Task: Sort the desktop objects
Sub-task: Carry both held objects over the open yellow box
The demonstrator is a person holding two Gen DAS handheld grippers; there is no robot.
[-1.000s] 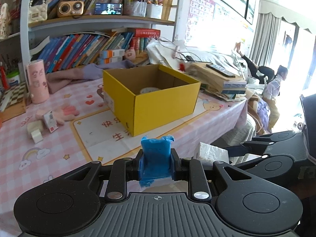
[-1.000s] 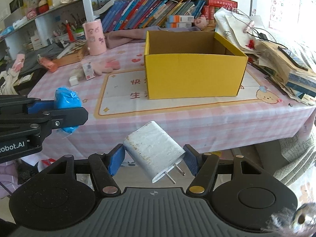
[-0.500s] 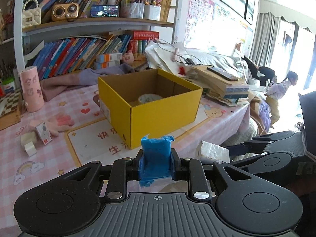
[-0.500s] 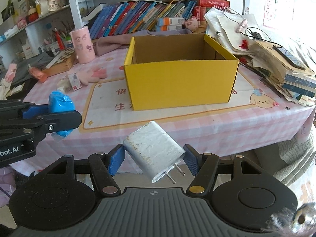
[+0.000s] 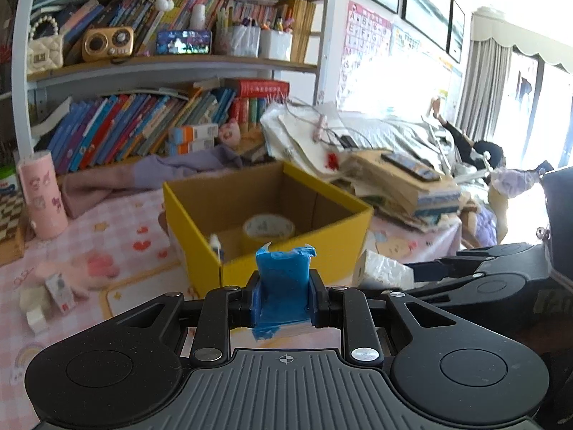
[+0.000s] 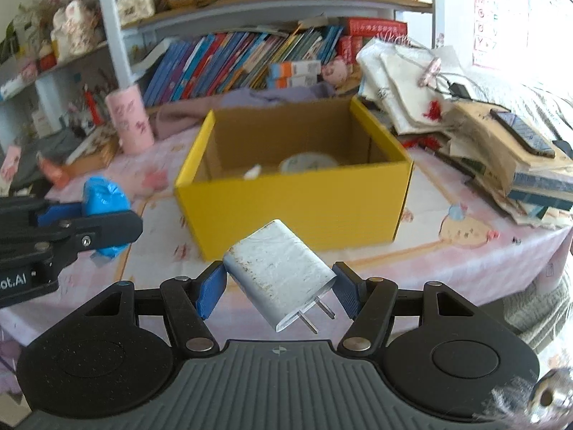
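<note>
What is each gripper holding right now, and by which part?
The left gripper clamps a blue packet by its lower sides. The right gripper pinches a white charger plug across its body, prongs pointing toward the camera.

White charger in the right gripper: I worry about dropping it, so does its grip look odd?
Yes. The white charger sits skewed in the right gripper, pinched at opposite corners, prongs pointing down toward the camera. Its casing looks stained.
</note>
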